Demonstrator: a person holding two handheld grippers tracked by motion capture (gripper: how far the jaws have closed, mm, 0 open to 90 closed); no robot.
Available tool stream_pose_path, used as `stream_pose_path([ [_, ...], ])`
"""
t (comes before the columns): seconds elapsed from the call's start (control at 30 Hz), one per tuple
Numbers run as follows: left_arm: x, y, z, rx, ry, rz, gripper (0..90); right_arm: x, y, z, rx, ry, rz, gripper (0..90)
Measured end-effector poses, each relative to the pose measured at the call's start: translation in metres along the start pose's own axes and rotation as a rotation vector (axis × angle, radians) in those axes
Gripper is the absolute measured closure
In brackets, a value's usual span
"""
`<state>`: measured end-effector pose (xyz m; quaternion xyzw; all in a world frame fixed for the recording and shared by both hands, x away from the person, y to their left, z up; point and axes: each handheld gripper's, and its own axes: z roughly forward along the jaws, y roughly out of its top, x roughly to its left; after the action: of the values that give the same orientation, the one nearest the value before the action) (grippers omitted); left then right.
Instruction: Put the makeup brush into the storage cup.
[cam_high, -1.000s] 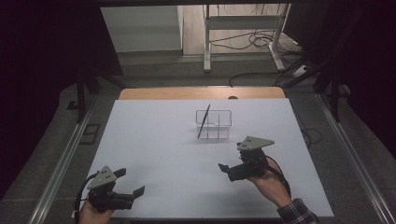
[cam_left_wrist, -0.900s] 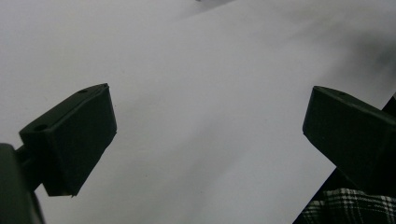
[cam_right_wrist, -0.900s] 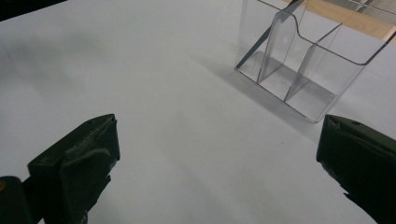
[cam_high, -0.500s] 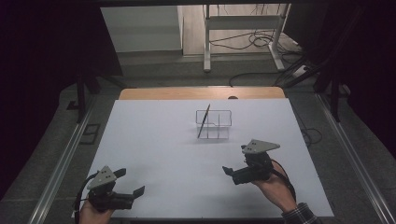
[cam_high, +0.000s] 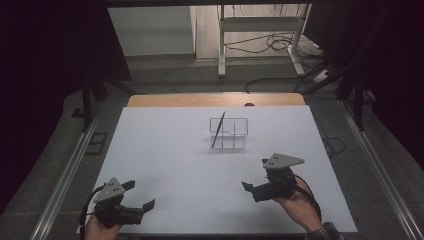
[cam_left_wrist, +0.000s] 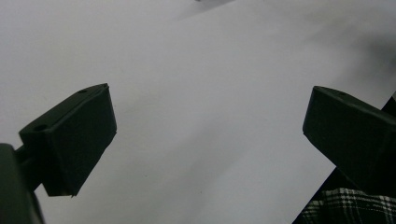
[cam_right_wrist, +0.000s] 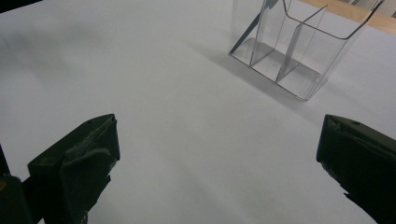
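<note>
A clear plastic holder with divided compartments stands on the white table, toward the far middle. A thin dark stick leans in its left compartment. The right gripper view has the holder at upper right with the stick's lower end inside. My right gripper hovers near the front right, open, jaws wide with nothing between them. My left gripper sits at the front left corner, also open and empty.
A wooden strip runs along the table's far edge. Metal rails flank the table on both sides. Cables and a white stand's legs lie on the floor beyond. A plaid sleeve shows in the left gripper view.
My right gripper has drawn back toward the front edge and a little to the right, away from the holder. The left gripper has stayed put.
</note>
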<state>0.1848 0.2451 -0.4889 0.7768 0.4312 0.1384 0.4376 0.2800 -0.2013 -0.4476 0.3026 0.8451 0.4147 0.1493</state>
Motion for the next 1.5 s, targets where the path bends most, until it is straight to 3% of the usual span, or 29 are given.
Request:
stream_pose_path([
  [1.5, 0.0, -0.001, 0.0, -0.003, 0.01, 0.015, 2.8, -0.004, -0.021, -0.025, 0.002, -0.032, 0.019, 0.0],
])
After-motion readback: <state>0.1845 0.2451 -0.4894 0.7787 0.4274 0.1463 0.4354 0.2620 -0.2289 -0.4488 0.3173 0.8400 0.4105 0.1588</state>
